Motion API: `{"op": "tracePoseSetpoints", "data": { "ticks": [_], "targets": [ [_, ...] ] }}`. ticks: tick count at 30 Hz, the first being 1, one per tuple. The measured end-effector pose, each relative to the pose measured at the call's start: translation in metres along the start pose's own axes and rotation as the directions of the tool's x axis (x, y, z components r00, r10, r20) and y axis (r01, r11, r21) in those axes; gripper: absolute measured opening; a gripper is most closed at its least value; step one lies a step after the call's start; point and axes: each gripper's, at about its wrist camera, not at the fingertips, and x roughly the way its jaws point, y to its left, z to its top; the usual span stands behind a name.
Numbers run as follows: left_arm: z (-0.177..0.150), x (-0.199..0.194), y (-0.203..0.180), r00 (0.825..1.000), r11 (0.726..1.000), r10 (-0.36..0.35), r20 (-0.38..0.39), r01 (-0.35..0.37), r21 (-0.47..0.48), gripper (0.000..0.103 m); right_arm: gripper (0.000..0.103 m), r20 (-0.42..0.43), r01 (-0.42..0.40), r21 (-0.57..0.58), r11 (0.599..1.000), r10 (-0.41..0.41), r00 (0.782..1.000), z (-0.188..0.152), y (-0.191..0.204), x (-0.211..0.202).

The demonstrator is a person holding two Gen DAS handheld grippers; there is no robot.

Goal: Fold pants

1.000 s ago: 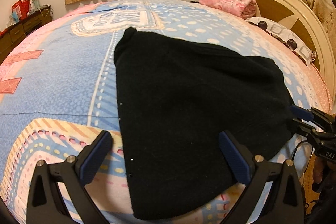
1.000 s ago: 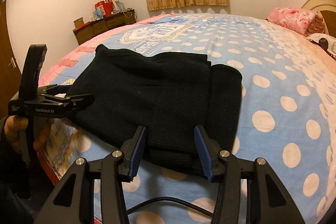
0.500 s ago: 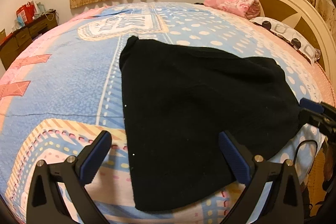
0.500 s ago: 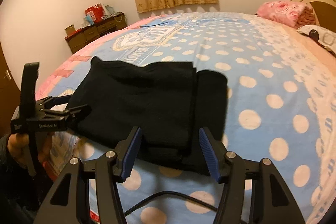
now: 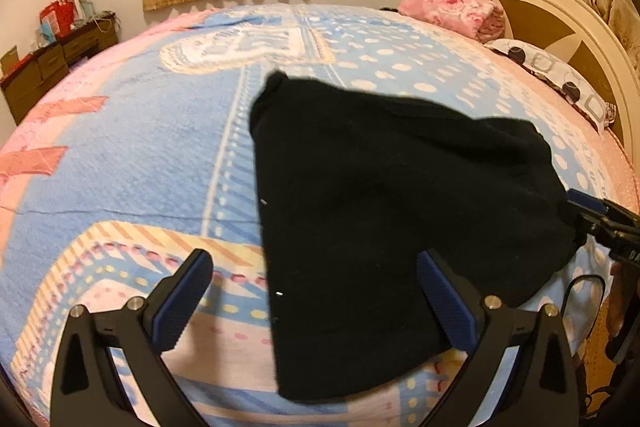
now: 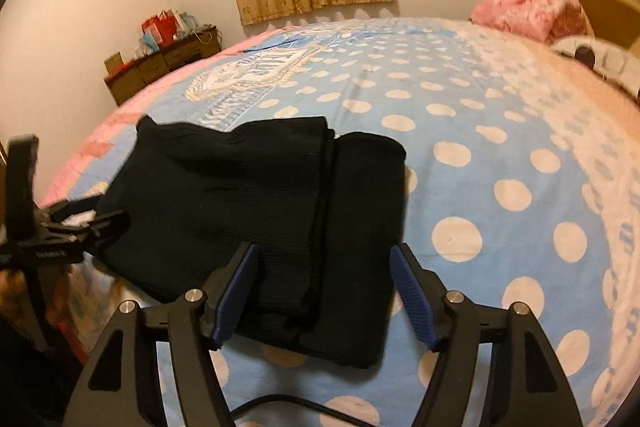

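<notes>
Black pants (image 5: 384, 211) lie folded into a thick pile on the bed, near its front edge; in the right wrist view (image 6: 272, 211) the folded layers show as stacked edges. My left gripper (image 5: 312, 291) is open and empty, just short of the pants' near corner. My right gripper (image 6: 324, 291) is open and empty, its jaws standing wide at the pants' near end. Each gripper shows in the other's view, the right gripper (image 5: 600, 223) at the pants' right end and the left gripper (image 6: 76, 223) at their left end.
The bed has a blue, pink and white dotted cover (image 5: 140, 147). A pink folded blanket (image 5: 452, 11) and a pillow (image 5: 560, 83) lie by the headboard (image 5: 560, 15). A low wooden dresser (image 6: 160, 67) stands against the far wall.
My right gripper has opened wider and drawn back from the pants' end. Both cameras have pulled back slightly. The pants lie still.
</notes>
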Motion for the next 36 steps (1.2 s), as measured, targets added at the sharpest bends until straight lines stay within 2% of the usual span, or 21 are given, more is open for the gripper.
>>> {"op": "tracePoseSetpoints", "data": {
  "ticks": [3,7,11,16,20,29,30,31,32,33,34,36],
  "targets": [
    [0.008,-0.008,0.013,0.999,0.999,0.009,0.039,-0.008,-0.035,0.103,0.07,0.039,-0.023,0.041,0.999,0.021,0.999,0.002,-0.011,-0.01],
    [0.016,0.003,0.035,1.0,0.991,-0.031,0.001,0.031,-0.128,0.103,0.07,0.05,-0.079,0.136,0.987,0.073,0.996,0.011,-0.035,-0.01],
    [0.02,0.012,0.04,0.998,0.986,-0.064,-0.019,0.06,-0.156,0.103,0.07,0.046,-0.151,0.237,0.96,0.144,0.988,0.015,-0.052,0.002],
    [0.02,0.027,0.039,0.993,0.979,-0.112,-0.045,0.103,-0.173,0.103,0.07,0.034,-0.211,0.263,0.942,0.209,0.977,0.017,-0.052,0.018],
    [0.026,0.03,0.033,0.991,0.981,-0.126,-0.042,0.117,-0.157,0.103,0.071,0.033,-0.25,0.257,0.933,0.251,0.968,0.021,-0.047,0.025],
    [0.028,0.038,0.024,0.992,0.987,-0.11,-0.058,0.102,-0.12,0.103,0.071,0.002,-0.145,0.148,0.978,0.147,0.989,0.027,-0.026,0.034],
    [0.028,0.037,0.024,0.992,0.987,-0.112,-0.061,0.104,-0.122,0.102,0.064,0.001,-0.142,0.135,0.981,0.144,0.99,0.027,-0.023,0.034],
    [0.028,0.035,0.023,0.992,0.988,-0.106,-0.062,0.098,-0.121,0.099,0.052,0.002,-0.154,0.136,0.979,0.155,0.988,0.027,-0.024,0.033],
    [0.027,0.033,0.021,0.993,0.988,-0.106,-0.06,0.099,-0.115,0.089,0.047,0.004,-0.177,0.145,0.973,0.178,0.984,0.027,-0.025,0.032],
    [0.027,0.029,0.017,0.99,0.986,-0.132,-0.057,0.126,-0.107,0.065,0.039,0.003,-0.186,0.152,0.971,0.187,0.982,0.027,-0.025,0.032],
    [0.027,0.026,0.012,0.984,0.982,-0.167,-0.058,0.161,-0.101,0.053,0.033,0.002,-0.196,0.155,0.968,0.198,0.98,0.026,-0.026,0.031],
    [0.026,0.018,0.0,0.99,0.99,-0.132,-0.045,0.129,-0.061,0.038,0.028,0.008,-0.21,0.169,0.963,0.212,0.977,0.026,-0.027,0.029]
  ]
}}
